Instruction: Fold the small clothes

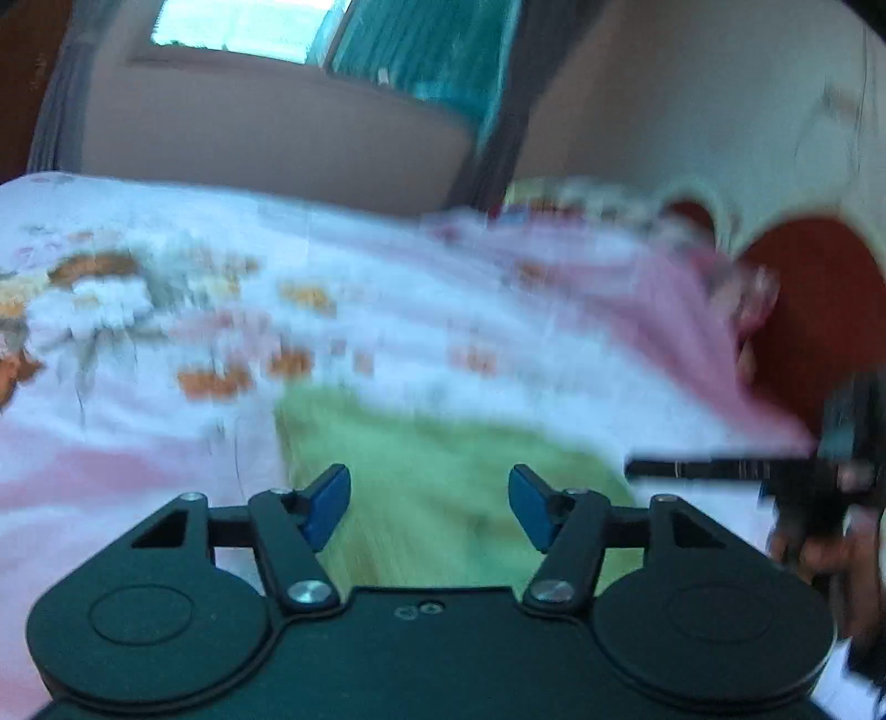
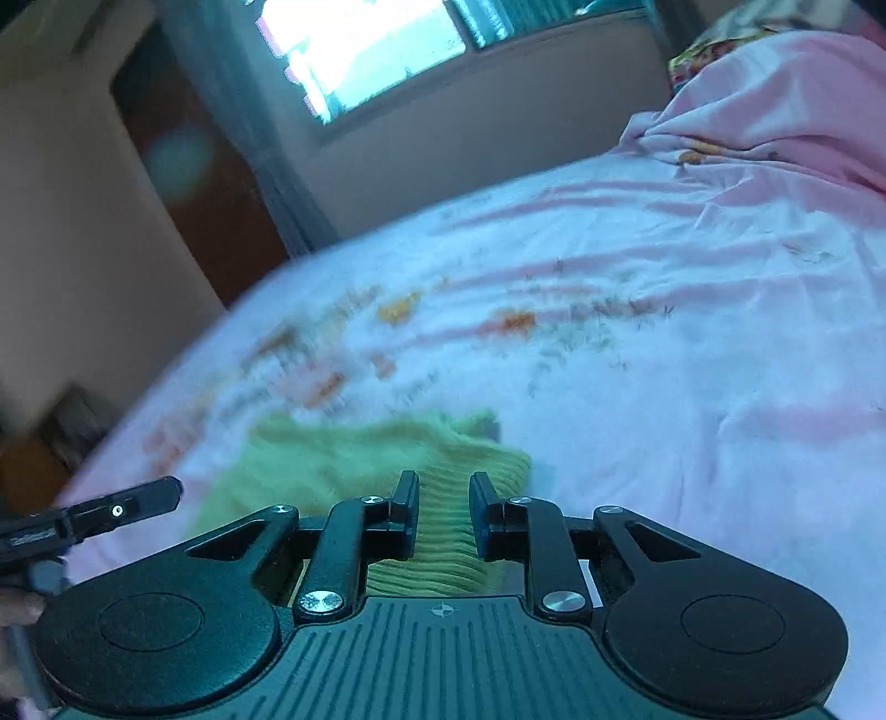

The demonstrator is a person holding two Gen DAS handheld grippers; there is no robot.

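Bed (image 2: 692,387) with pink floral sheet; green knit garment (image 2: 354,459) lying on it.

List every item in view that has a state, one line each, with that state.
green garment: lying crumpled on the bed, ribbed part between the right gripper's fingers.
left gripper: open, above the garment, holding nothing.
right gripper: partly open around the ribbed fabric; grip unclear.
bedsheet: spread, wrinkled.

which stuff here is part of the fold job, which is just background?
Job:
- green ribbed knit garment, flat on the bed
- left gripper, open above it
- right gripper, fingers astride its ribbed edge

Background:
- pink-and-white floral bedsheet
- bunched pink blanket
- bright window
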